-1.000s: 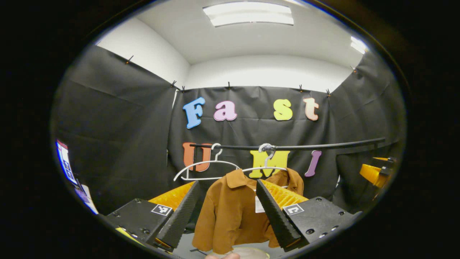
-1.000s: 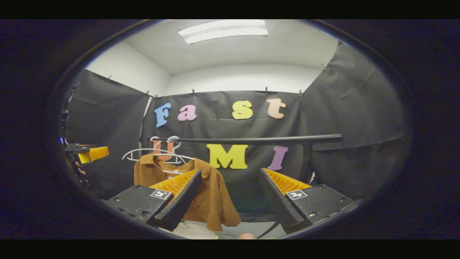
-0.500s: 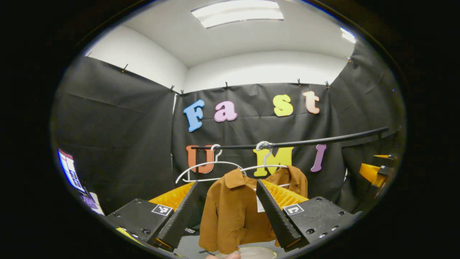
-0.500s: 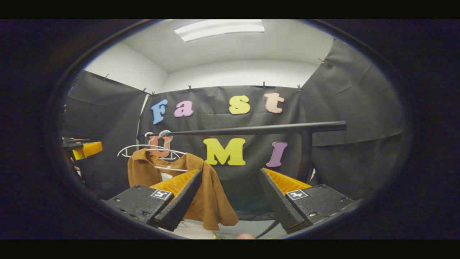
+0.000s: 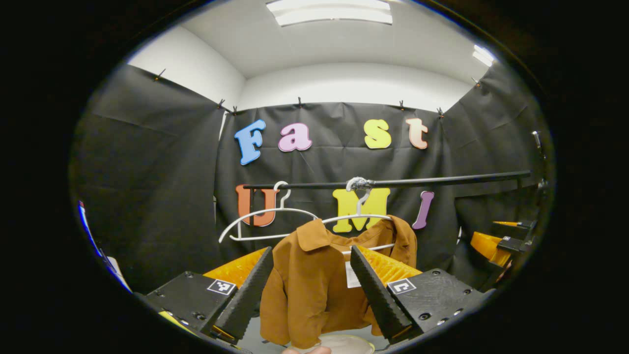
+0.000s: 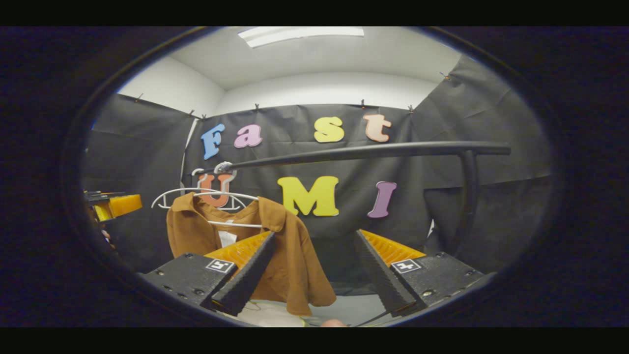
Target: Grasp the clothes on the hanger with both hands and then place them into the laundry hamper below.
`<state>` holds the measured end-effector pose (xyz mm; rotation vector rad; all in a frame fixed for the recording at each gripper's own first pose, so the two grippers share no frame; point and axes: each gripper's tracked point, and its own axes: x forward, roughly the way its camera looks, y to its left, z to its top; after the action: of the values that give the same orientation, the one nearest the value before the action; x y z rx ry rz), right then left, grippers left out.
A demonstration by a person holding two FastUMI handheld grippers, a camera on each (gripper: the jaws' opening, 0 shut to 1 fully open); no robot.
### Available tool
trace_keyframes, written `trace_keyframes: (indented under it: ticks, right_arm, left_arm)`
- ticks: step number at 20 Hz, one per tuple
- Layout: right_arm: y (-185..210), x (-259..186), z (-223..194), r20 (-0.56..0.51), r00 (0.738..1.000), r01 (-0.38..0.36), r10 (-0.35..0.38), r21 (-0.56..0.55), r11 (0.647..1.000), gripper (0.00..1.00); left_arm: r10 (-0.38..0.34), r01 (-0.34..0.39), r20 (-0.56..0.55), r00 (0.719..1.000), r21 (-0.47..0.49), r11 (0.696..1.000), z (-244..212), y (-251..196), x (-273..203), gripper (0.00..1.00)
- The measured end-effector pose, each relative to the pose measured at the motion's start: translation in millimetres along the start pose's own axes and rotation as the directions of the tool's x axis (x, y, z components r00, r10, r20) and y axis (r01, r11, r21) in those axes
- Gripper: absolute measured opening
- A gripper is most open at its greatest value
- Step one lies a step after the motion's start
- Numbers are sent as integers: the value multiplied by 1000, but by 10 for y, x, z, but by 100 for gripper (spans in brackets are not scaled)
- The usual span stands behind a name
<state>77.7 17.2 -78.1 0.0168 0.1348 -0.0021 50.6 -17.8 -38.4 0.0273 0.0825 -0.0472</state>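
Both grippers moved closer to the shirt (image 5: 314, 285).
Approach step: left gripper (image 5: 310, 290) and right gripper (image 6: 314, 275) spread, empty; next I pinch each shoulder.

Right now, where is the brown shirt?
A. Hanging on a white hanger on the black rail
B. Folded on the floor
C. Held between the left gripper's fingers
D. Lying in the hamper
A: the brown shirt hangs on a white hanger hooked over the black rail.
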Motion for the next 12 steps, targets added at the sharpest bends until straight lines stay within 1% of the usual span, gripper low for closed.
trace_keyframes:
  ticks: [1, 2, 3, 4, 5, 6, 7, 8, 9, 11, 12]
  right_arm:
    - [39, 48, -37, -9, 1000, -3, 3, -2, 1000, 100]
    - [98, 102, -81, -19, 1000, -6, 6, -3, 1000, 100]
    - [155, 166, -131, -29, 1000, -12, 12, -1, 1000, 100]
    - [212, 219, -188, -39, 999, -17, 17, 2, 1000, 100]
    - [272, 276, -226, -46, 999, -25, 25, 7, 1000, 100]
    - [347, 325, -256, -55, 998, -33, 34, 13, 999, 100]
    - [411, 363, -291, -66, 997, -43, 44, 18, 999, 100]
    - [460, 410, -322, -74, 996, -50, 51, 20, 999, 98]
    - [493, 460, -364, -84, 995, -55, 56, 18, 998, 100]
    - [569, 554, -435, -97, 993, -67, 68, 17, 998, 100]
    - [613, 603, -491, -106, 991, -75, 76, 15, 997, 98]
  left_arm:
    - [-9, 9, -15, 1000, -11, 1000, -71, -5, 47, 100]
    - [-16, 16, -26, 1000, -16, 1000, -126, -6, 88, 100]
    - [-25, 24, -34, 999, -19, 1000, -170, -17, 127, 96]
    - [-36, 35, -39, 999, -25, 999, -215, -39, 168, 96]
    - [-45, 44, -46, 998, -32, 999, -257, -68, 219, 92]
    - [-54, 52, -54, 997, -41, 998, -312, -95, 264, 96]
    - [-62, 59, -60, 996, -48, 997, -358, -124, 313, 96]
    - [-64, 60, -72, 995, -53, 997, -413, -138, 359, 96]
    - [-67, 63, -79, 995, -54, 997, -472, -151, 413, 96]
    - [-70, 64, -105, 992, -56, 996, -611, -176, 514, 96]
    - [-71, 65, -117, 991, -57, 996, -672, -199, 565, 96]
